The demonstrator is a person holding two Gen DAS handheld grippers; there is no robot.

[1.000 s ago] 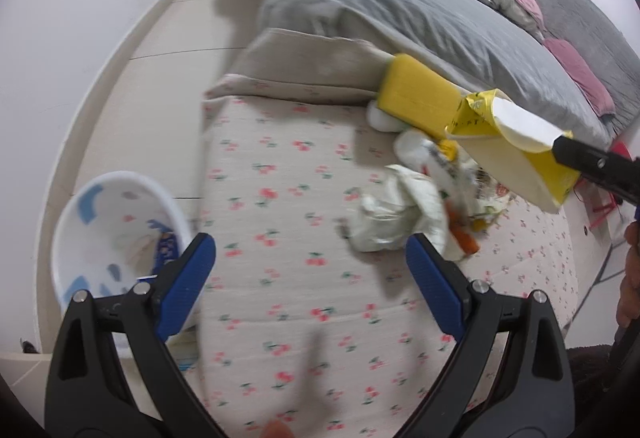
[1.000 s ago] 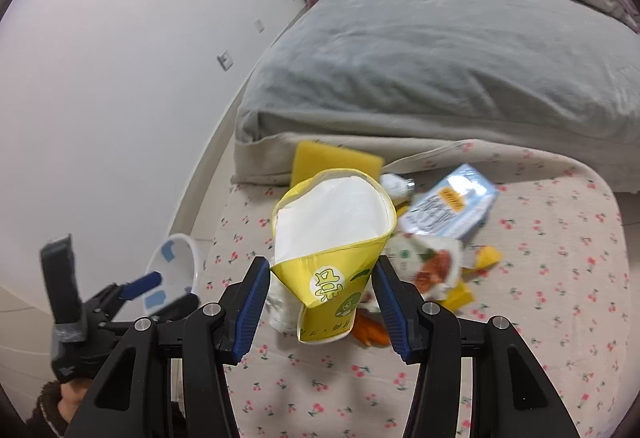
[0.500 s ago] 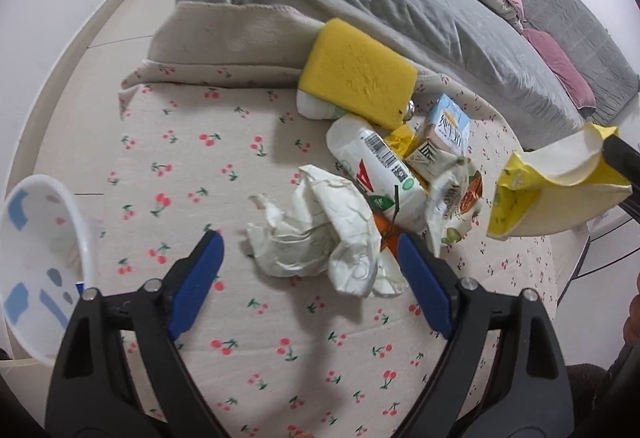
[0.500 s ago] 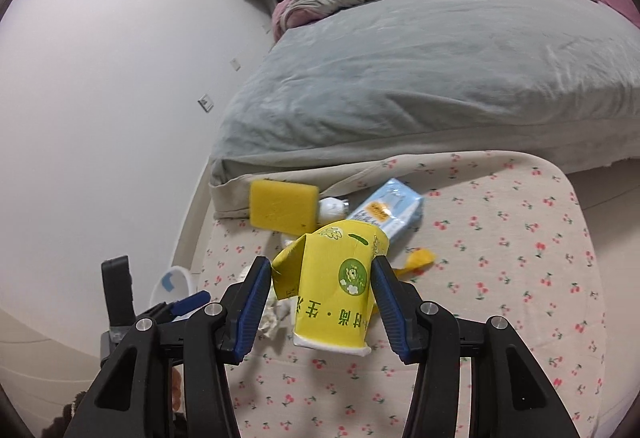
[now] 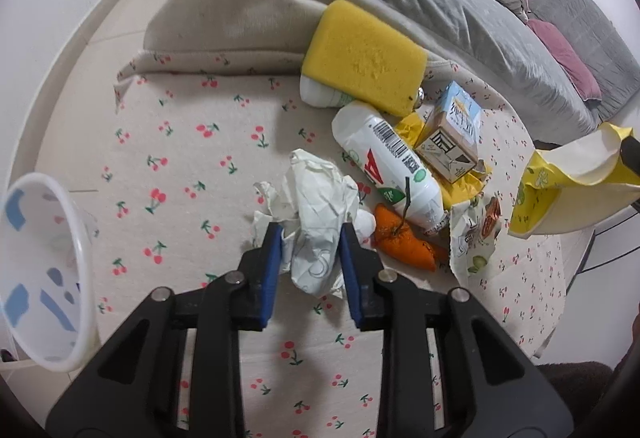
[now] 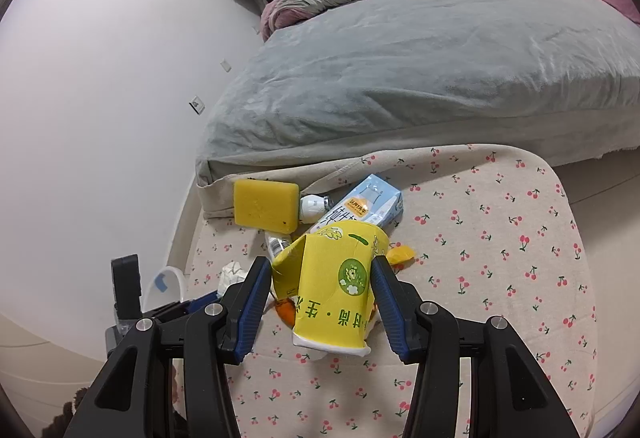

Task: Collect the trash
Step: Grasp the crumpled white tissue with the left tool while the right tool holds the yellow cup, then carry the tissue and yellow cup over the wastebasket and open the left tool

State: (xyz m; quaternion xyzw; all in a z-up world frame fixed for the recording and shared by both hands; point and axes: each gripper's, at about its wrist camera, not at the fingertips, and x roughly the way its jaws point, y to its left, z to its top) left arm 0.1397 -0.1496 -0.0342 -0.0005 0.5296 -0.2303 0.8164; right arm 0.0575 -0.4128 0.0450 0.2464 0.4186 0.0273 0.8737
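Crumpled white paper (image 5: pixel 316 198) lies on the cherry-print cloth (image 5: pixel 180 142), at the near edge of a trash heap. My left gripper (image 5: pixel 310 234) points down at it, its jaws closing, and the blue pads press both sides of the paper. My right gripper (image 6: pixel 320 266) is shut on a torn yellow paper cup (image 6: pixel 332 290), held tilted above the heap; the cup (image 5: pixel 560 194) also shows at the right of the left wrist view. A white plastic bin (image 5: pixel 44 278) with blue marks stands on the floor to the left.
The heap holds a yellow sponge (image 5: pixel 364 56), a white bottle (image 5: pixel 388 166), a small milk carton (image 5: pixel 452 134), orange peel (image 5: pixel 404 244) and a printed wrapper (image 5: pixel 474 242). A bed with a grey blanket (image 6: pixel 400 70) lies beyond the cloth-covered table.
My left gripper came forward and down over the crumpled paper, and its jaws went from wide open to closed on it. The right gripper carried the yellow cup away to the right.
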